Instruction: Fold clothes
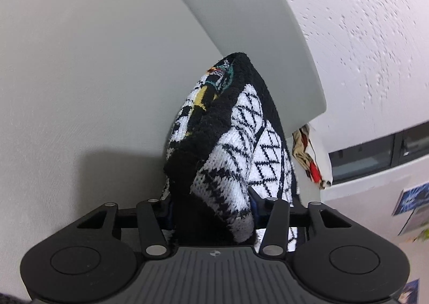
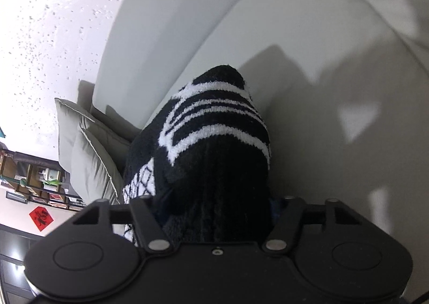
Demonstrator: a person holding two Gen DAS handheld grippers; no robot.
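Black-and-white knit fills the middle of both wrist views: a sweater bunched up between the fingers of each gripper. In the left wrist view the left gripper has its jaws drawn in against the fabric, a thick black hem and a white diamond-checked panel rising straight out of them, so it is pinching the sweater; a patch of yellow and teal pattern shows near the top of the fold. In the right wrist view the right gripper likewise pinches a wad of the same sweater, here mostly black with broad white stripes, the cloth covering the fingertips completely. Behind the garment lies a pale grey sofa, its seat surface just beyond the raised folds. Grey cushions lean at the sofa's end, left of the right gripper's bundle.
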